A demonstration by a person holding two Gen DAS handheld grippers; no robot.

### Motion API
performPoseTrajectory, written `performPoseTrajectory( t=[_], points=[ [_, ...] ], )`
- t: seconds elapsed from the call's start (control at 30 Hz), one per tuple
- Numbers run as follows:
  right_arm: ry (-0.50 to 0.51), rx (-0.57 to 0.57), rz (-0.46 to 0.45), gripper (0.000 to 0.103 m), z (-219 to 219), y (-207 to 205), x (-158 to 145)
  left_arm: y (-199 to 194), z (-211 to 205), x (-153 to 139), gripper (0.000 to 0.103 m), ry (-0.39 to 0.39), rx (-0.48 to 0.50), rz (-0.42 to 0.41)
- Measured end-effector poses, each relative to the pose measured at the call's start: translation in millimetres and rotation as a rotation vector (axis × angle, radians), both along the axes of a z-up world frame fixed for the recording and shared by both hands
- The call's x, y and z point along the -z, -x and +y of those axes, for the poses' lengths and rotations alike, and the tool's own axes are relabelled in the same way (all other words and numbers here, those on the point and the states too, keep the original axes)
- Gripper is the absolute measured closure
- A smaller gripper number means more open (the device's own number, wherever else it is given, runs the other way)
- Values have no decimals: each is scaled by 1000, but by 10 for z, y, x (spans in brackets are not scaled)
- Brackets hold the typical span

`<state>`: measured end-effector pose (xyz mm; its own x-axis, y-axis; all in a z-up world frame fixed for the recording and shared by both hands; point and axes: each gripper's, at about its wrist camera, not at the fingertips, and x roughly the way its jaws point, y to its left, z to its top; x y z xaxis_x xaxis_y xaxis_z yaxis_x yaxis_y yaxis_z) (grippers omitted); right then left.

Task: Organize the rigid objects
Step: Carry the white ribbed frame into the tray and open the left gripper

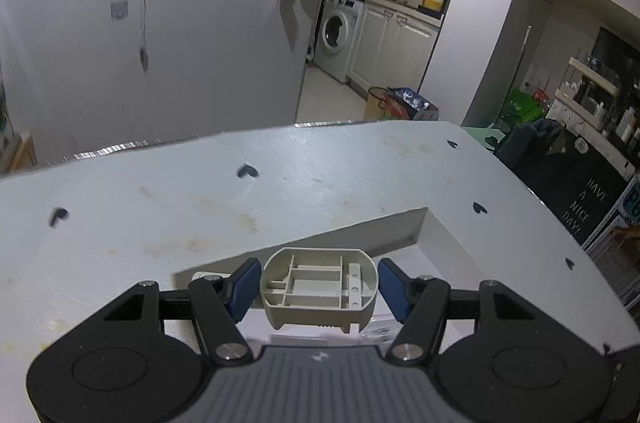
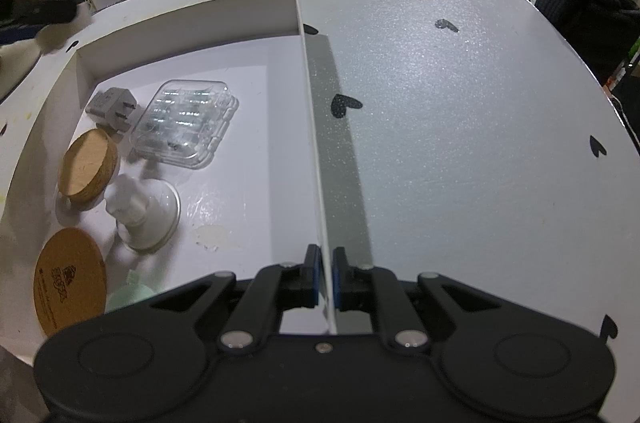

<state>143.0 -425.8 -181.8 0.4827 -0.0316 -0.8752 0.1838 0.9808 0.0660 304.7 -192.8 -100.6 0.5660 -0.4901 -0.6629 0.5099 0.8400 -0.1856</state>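
My left gripper (image 1: 319, 285) is shut on a beige plastic part with ribbed compartments (image 1: 316, 297), its blue pads against both sides. It hangs over the near end of the white box (image 1: 420, 223). In the right wrist view, my right gripper (image 2: 326, 275) is shut on the thin right wall of the white box (image 2: 308, 95). Inside the box lie a grey plug adapter (image 2: 112, 107), a clear plastic case (image 2: 186, 123), a cork lid (image 2: 88, 165), a white suction hook (image 2: 142, 211) and a cork coaster (image 2: 70, 287).
The box rests on a white tabletop with black heart marks (image 2: 460, 103). A pale green piece (image 2: 130, 293) shows at the box's near edge. A dark chair back (image 2: 580, 7) stands beyond the table's right edge. A washing machine (image 1: 338, 35) sits in the kitchen behind.
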Motion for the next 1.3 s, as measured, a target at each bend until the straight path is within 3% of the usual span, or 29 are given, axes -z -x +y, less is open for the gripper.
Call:
performPoseTrajectory(
  t=[0.47, 0.8, 0.9, 1.3],
  points=[
    [-8, -2, -3, 95, -17, 8, 7, -357, -344, 425, 39, 20, -121, 183],
    [-12, -2, -5, 95, -29, 5, 12, -417, -417, 507, 37, -20, -120, 191],
    [-13, -1, -5, 95, -30, 5, 13, -400, -445, 537, 26, -46, -115, 201],
    [-13, -1, -5, 95, -30, 6, 13, -202, -454, 539, 3, -88, -78, 234]
  ],
)
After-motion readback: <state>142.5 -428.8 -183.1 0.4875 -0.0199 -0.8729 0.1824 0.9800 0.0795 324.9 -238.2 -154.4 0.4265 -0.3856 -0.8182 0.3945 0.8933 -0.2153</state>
